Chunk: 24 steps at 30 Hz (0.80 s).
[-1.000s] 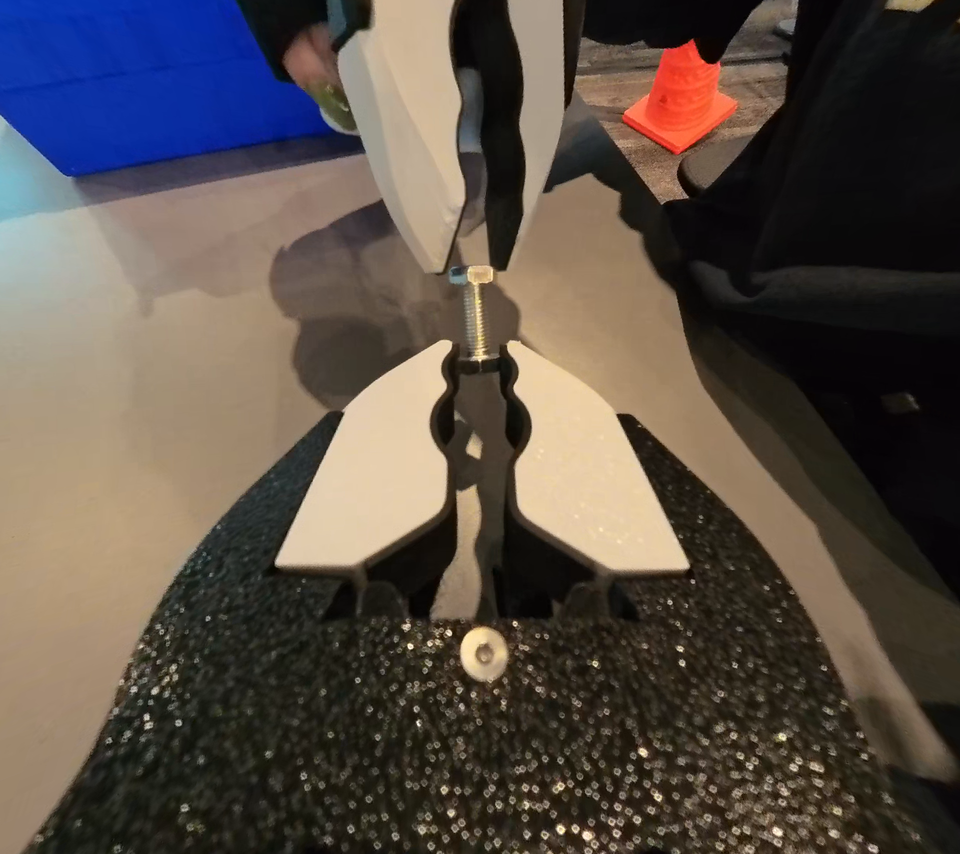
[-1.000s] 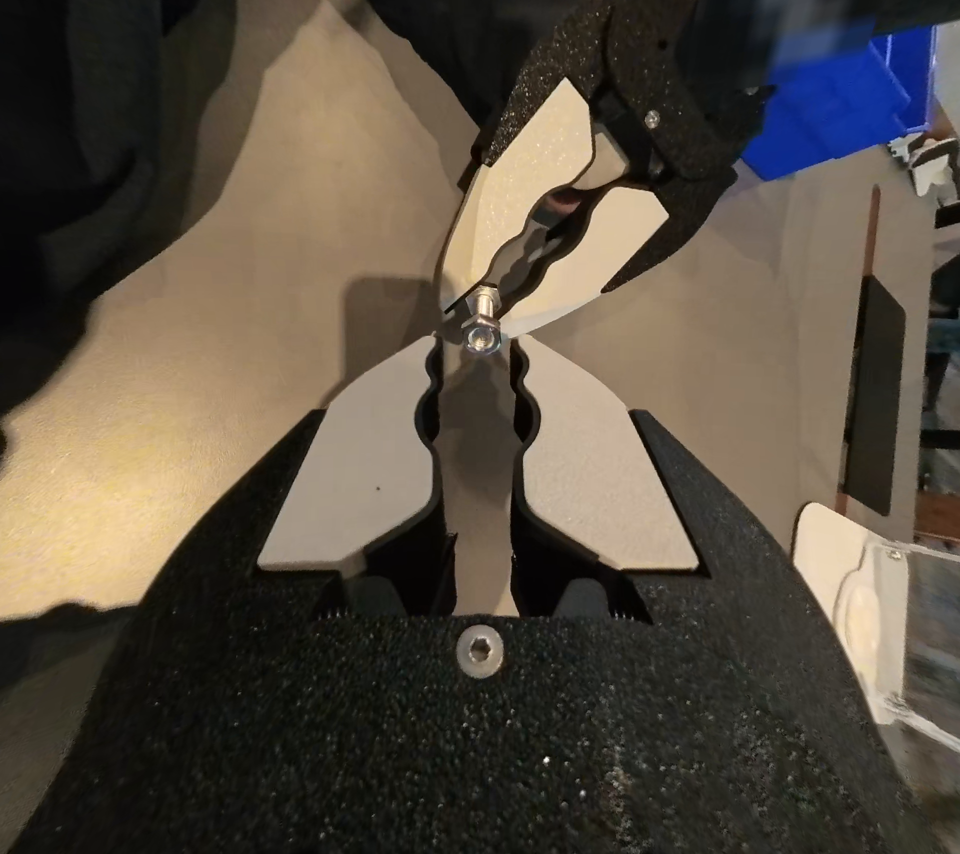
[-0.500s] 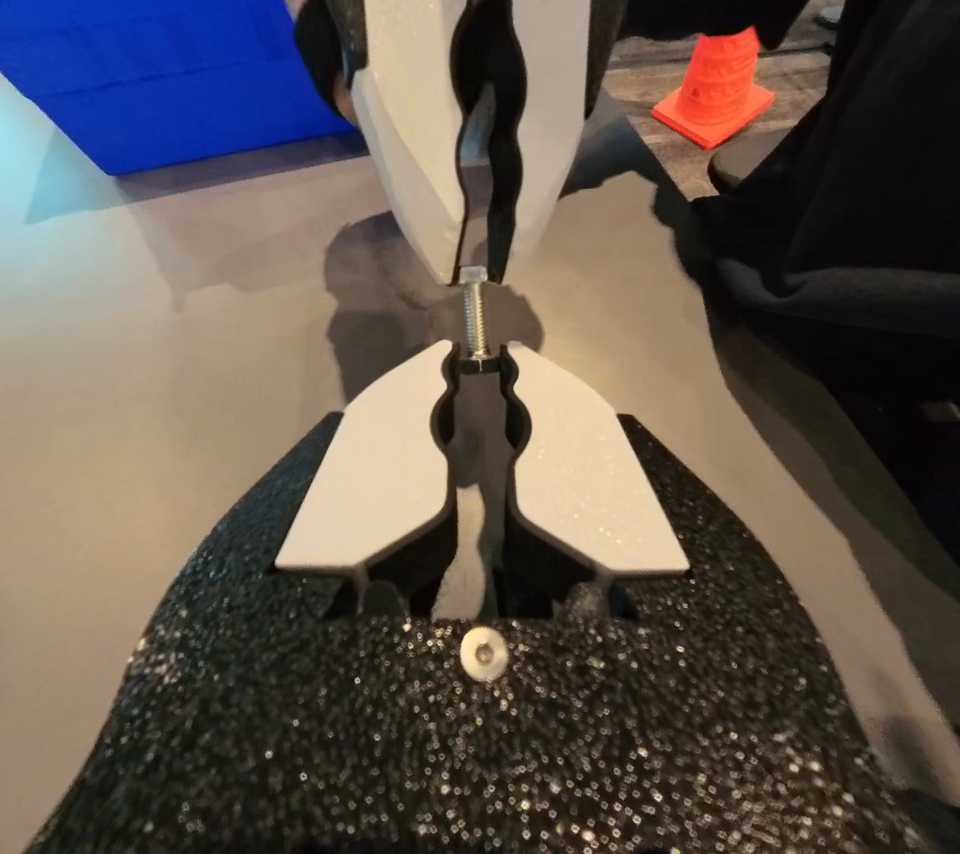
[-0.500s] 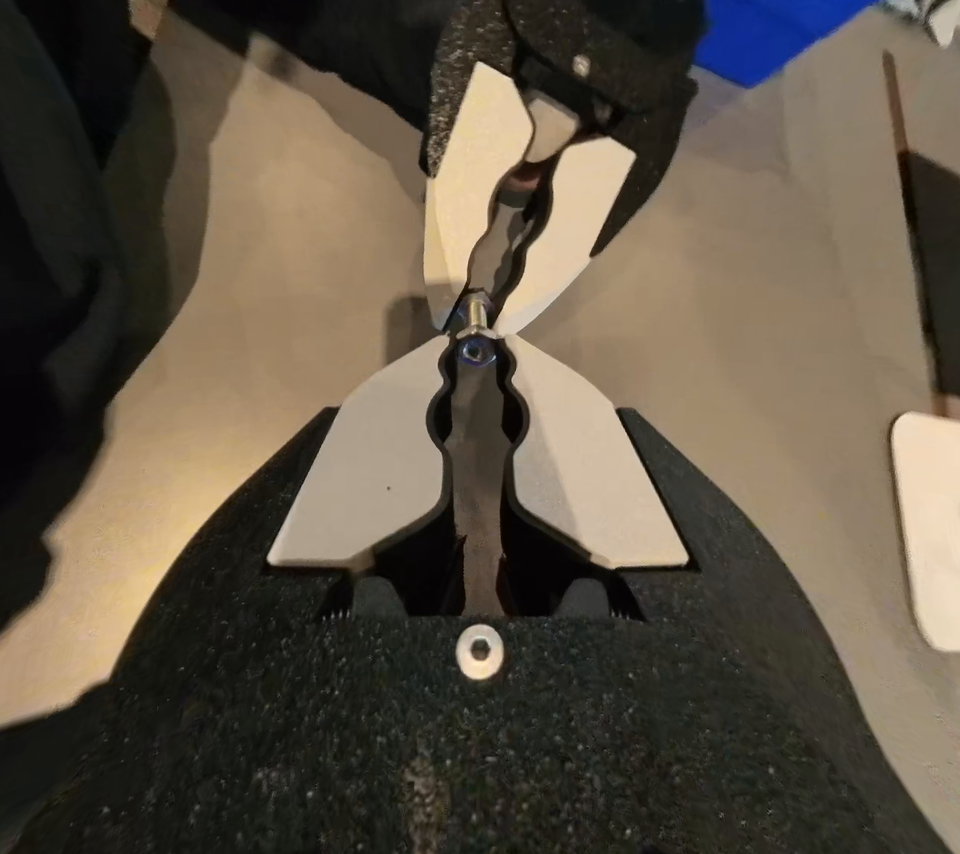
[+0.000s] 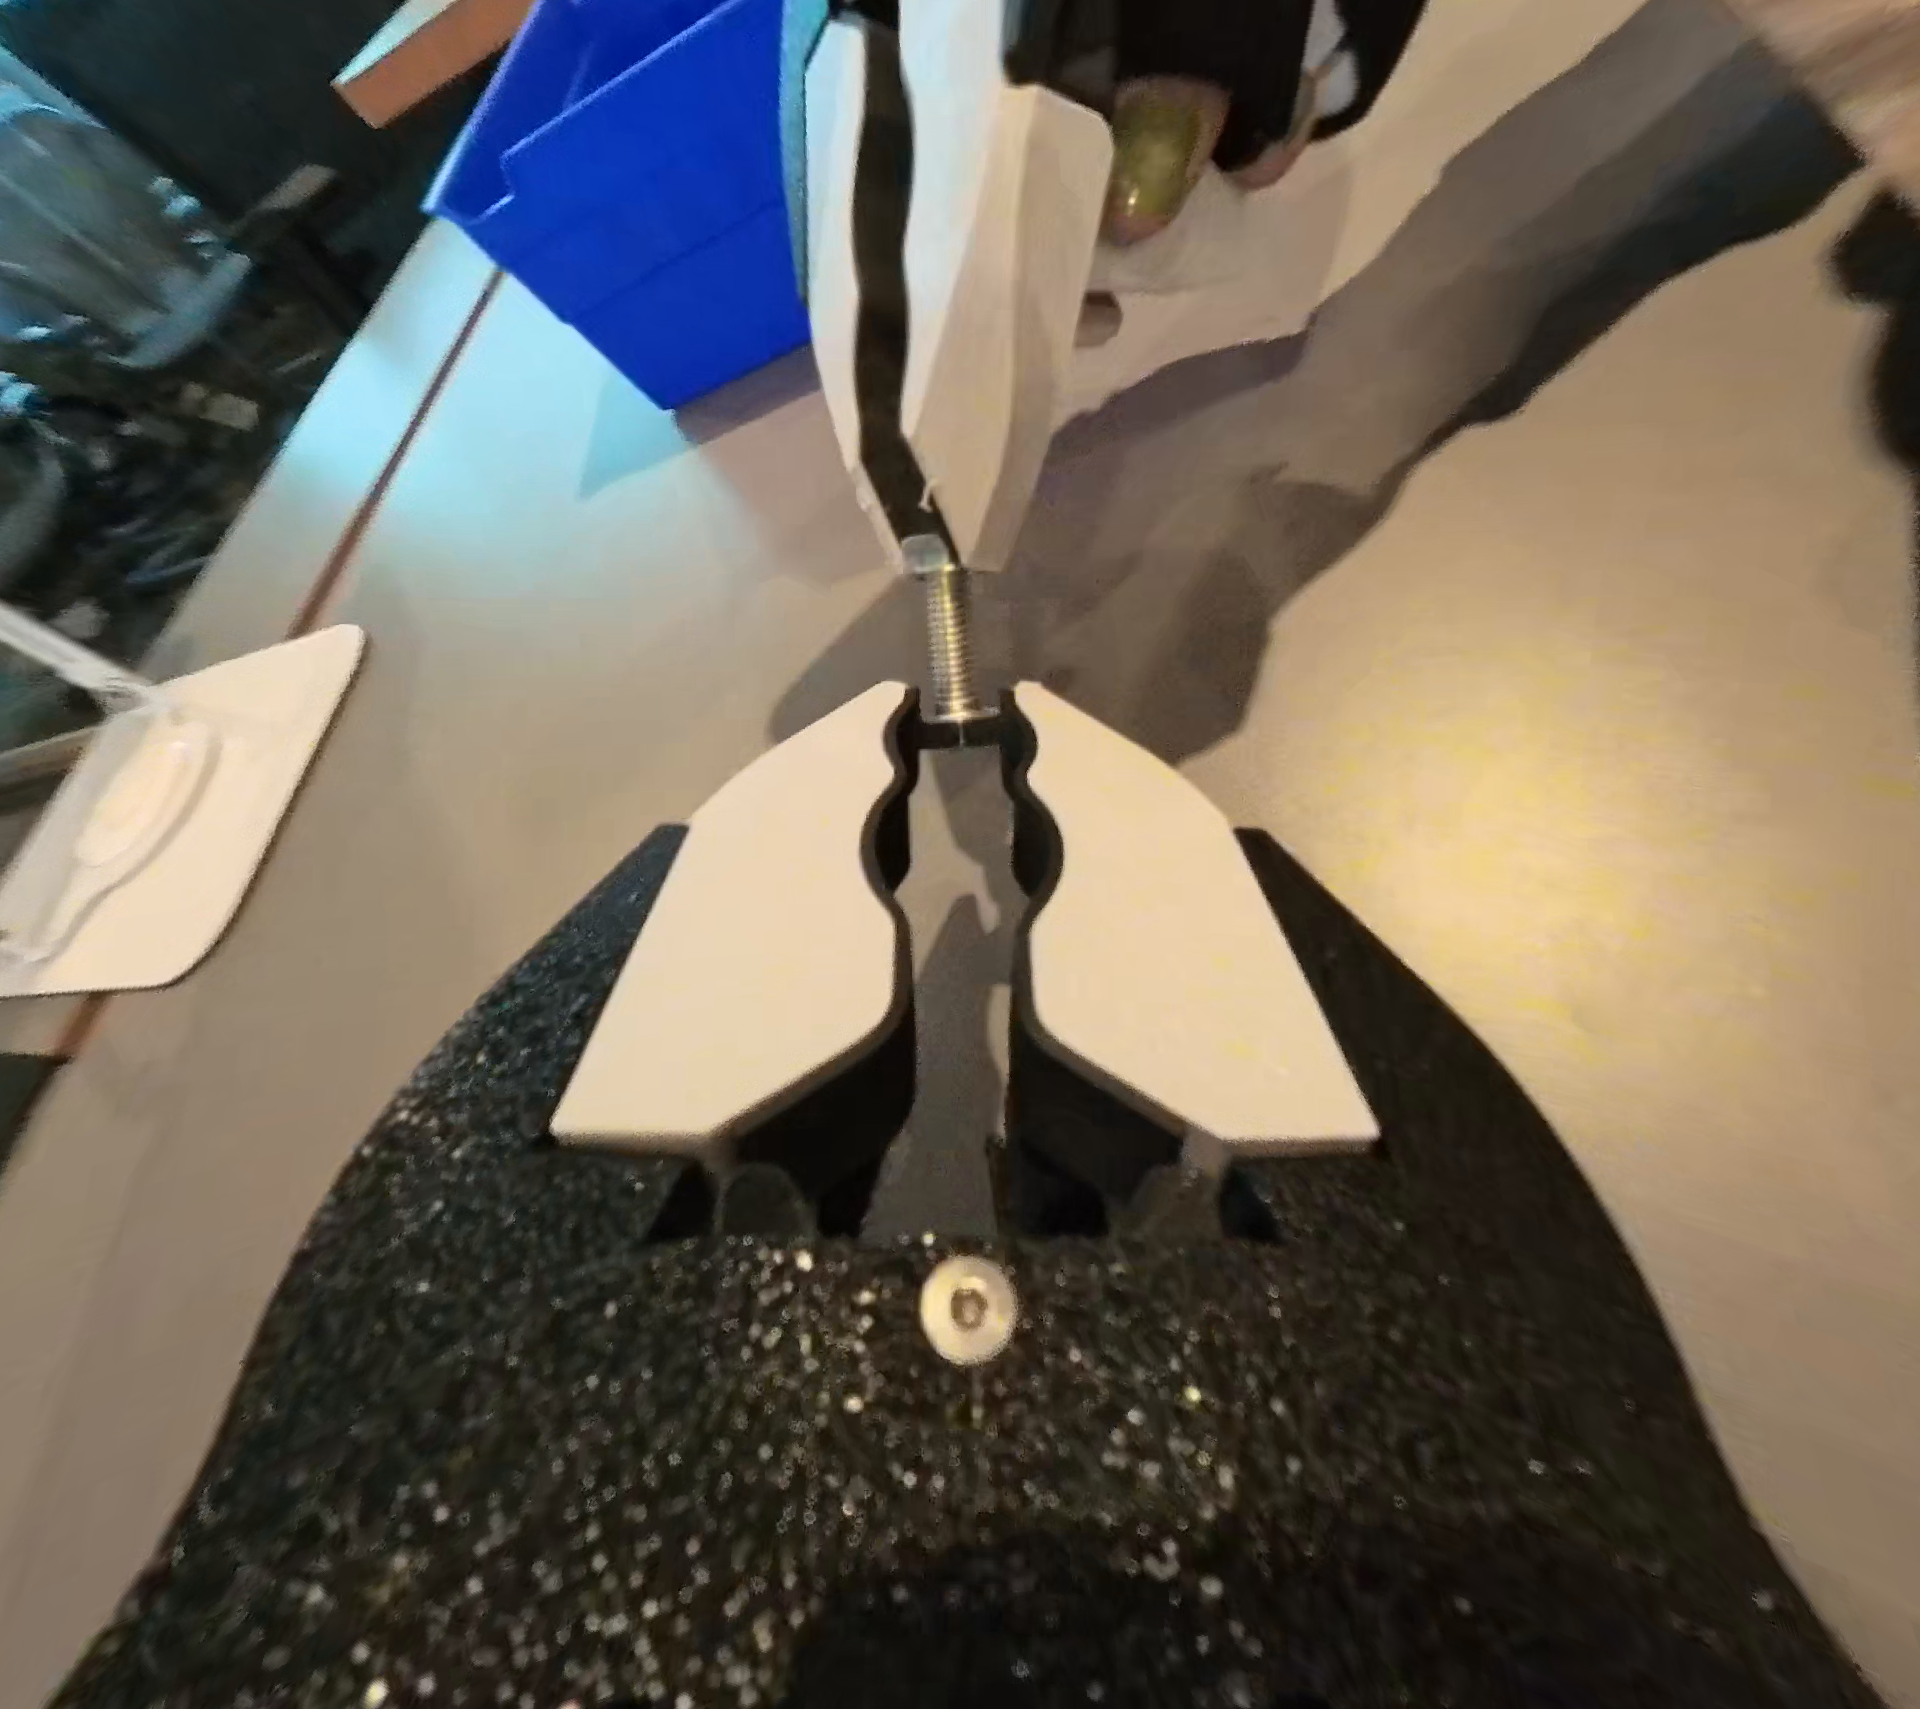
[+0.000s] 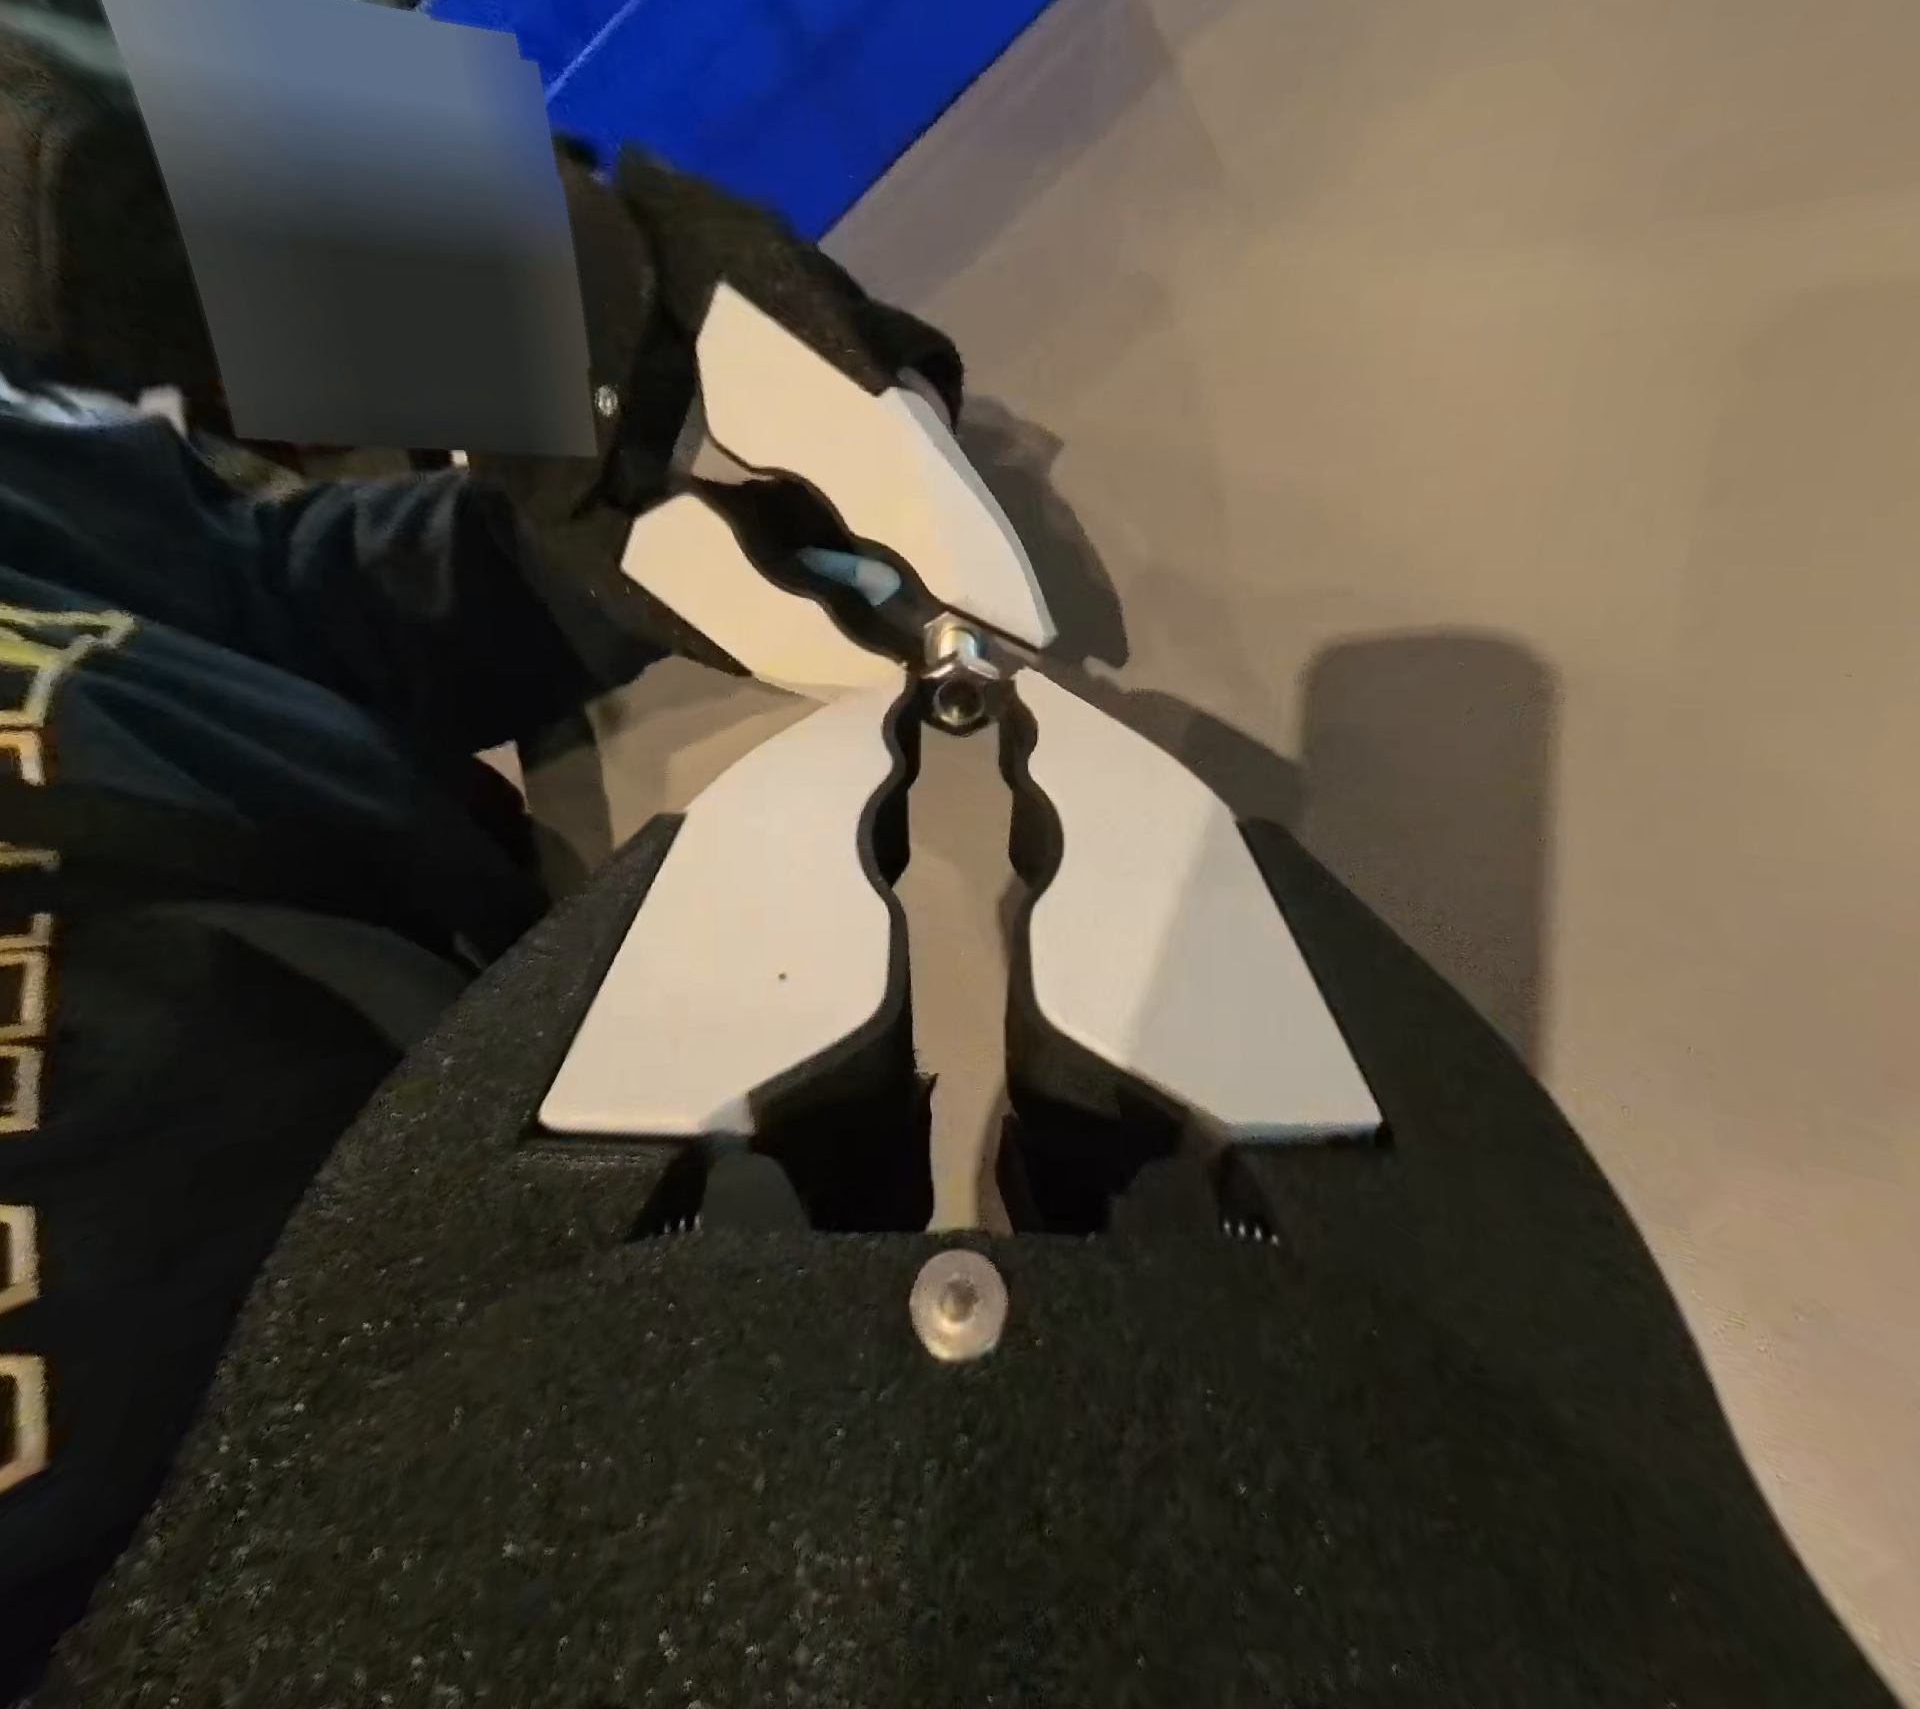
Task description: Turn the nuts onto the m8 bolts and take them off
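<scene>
The bolt (image 5: 948, 653) hangs between my two grippers: my left gripper (image 5: 958, 729) pinches its head, my right gripper (image 6: 958, 709) clamps the nut (image 6: 956, 703) at the other end.

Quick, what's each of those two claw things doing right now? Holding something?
Left gripper: closed on the bolt at its head end.
Right gripper: closed on the nut threaded on it.

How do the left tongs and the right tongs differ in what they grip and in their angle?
The left tongs pinch the bolt by its head; the right tongs pinch the nut at its threaded end. In the right wrist view, the left tongs slant in from the upper left while the right tongs point straight ahead. Both are closed, gripping at their very tips.
</scene>
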Available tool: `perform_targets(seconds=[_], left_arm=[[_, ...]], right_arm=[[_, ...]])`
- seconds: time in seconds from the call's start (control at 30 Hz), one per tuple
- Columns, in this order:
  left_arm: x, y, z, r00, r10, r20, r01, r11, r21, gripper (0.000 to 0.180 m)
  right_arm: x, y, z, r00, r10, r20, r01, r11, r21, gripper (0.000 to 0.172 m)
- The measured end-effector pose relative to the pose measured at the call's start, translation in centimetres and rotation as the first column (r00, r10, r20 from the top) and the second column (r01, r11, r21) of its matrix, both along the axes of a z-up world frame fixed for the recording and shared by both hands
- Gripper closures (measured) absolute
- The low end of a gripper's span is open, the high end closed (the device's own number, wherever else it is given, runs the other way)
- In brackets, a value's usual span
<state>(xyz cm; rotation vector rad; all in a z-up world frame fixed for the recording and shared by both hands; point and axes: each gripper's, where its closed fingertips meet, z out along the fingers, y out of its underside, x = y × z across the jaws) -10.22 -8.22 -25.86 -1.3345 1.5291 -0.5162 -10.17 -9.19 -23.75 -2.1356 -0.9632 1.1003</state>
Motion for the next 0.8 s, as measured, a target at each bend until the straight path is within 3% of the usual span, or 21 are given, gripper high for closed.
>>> perform_targets(seconds=[0.03, 0.33, 0.53, 0.7, 0.8], left_arm=[[0.0, 0.1, 0.0, 1.000, 0.013, -0.010, -0.013, 1.000, 0.027, 0.166], [0.2, -0.1, -0.2, 1.000, -0.013, 0.019, 0.014, 0.998, -0.054, 0.166], [0.1, 0.3, -0.2, 0.999, 0.005, 0.043, -0.001, 0.995, -0.095, 0.166], [-0.3, 0.7, 1.8, 0.978, 0.031, 0.206, 0.012, 0.978, -0.207, 0.166], [-0.6, 0.2, 4.1, 0.914, 0.004, 0.405, 0.135, 0.939, -0.316, 0.166]], right_arm=[[0.1, 0.0, 0.0, 1.000, -0.009, -0.012, 0.009, 1.000, -0.024, 0.158], [0.0, 0.0, -0.1, 1.000, -0.005, 0.007, 0.005, 1.000, -0.002, 0.158], [-0.3, -0.1, 1.0, 1.000, -0.006, -0.026, 0.007, 1.000, 0.020, 0.140], [-0.7, 1.0, 4.8, 0.973, 0.012, -0.230, 0.049, 0.965, 0.256, 0.132], [-1.2, 1.3, 6.6, 0.937, 0.067, -0.342, 0.092, 0.900, 0.427, 0.130]])
